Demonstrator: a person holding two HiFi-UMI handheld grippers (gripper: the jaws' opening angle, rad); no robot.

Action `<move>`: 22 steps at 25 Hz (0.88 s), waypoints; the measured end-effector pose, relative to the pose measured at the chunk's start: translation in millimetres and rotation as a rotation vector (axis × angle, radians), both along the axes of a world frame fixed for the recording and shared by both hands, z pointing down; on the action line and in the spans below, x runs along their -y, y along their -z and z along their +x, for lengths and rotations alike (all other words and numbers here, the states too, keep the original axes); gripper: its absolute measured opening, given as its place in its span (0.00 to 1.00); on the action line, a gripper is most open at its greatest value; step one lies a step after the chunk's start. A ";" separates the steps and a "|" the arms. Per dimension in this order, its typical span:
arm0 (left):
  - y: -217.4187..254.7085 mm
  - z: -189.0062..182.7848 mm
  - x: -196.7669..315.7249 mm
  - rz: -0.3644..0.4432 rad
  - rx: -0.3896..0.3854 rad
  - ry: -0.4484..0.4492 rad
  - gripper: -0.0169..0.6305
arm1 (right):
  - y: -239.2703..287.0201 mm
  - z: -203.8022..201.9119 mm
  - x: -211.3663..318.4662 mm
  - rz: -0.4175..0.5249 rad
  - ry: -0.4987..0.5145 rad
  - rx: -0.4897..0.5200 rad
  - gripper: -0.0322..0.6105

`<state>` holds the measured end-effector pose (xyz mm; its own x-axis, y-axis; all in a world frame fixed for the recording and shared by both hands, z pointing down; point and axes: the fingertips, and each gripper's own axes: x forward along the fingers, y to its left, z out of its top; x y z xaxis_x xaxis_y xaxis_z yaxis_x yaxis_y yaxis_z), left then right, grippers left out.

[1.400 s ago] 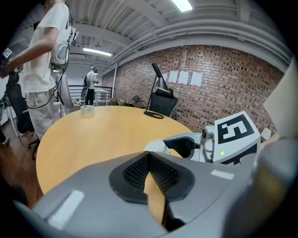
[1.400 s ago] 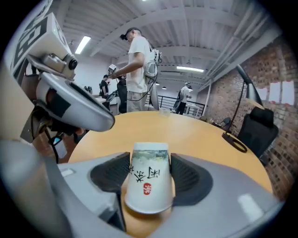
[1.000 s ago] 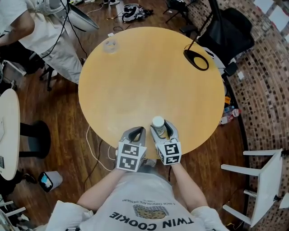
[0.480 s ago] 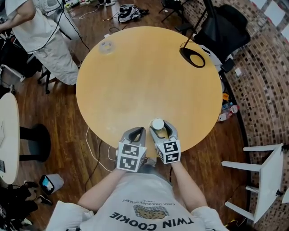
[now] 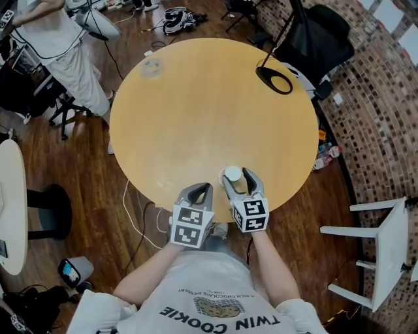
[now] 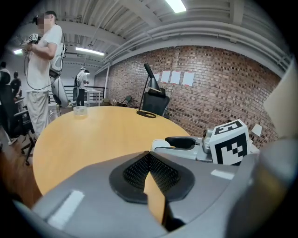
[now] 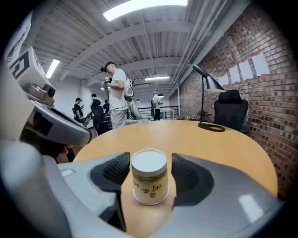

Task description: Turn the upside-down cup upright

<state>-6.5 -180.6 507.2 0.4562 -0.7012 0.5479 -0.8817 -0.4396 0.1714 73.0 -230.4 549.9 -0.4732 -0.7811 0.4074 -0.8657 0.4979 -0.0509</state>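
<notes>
Right gripper view: upside-down cup (image 7: 149, 179) is standing on worktop (image 7: 205, 139) between right gripper's (image 7: 150, 163) spread jaws, gaps showing both sides; its print is unreadable. Left gripper (image 6: 150, 160), left of cup, is pressing its jaws together. Cup is staying inverted since earlier.

Cool, even light falls from ceiling strip lights (image 7: 144, 10), which burn out to white glare at the top of both gripper views. It leaves the round table (image 5: 196, 117) bright with only faint, soft shadows, while the floor (image 5: 85, 196) around it in the head view stays dim. Both gripper views bulge like a fisheye, with black corners, bowed beams (image 7: 139, 32) and a curving brick wall (image 6: 209, 93); the grey foreground along the bottom is soft, the cup (image 7: 149, 179) crisp.
</notes>
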 end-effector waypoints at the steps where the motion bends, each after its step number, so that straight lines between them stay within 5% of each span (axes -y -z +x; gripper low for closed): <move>1: -0.2 -3.0 -2.0 -0.001 -0.002 -0.003 0.03 | 1.5 -0.8 -1.1 0.003 -0.006 -0.006 0.47; 9: -0.1 -6.5 -21.6 0.005 -0.023 -0.039 0.03 | 26.0 -9.8 -37.4 0.012 -0.050 -0.047 0.47; 17: 6.5 9.1 -58.0 0.040 -0.020 -0.021 0.03 | 33.8 0.3 -95.5 -0.051 -0.068 0.025 0.45; 22: 10.4 20.8 -101.6 0.057 -0.010 0.007 0.03 | 41.5 7.1 -146.5 -0.071 -0.053 0.068 0.29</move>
<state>14.3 -78.9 496.8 0.4562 -0.7343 0.5026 -0.8833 -0.4424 0.1554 80.1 -83.9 508.4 -0.4605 -0.7762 0.4307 -0.8841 0.4446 -0.1441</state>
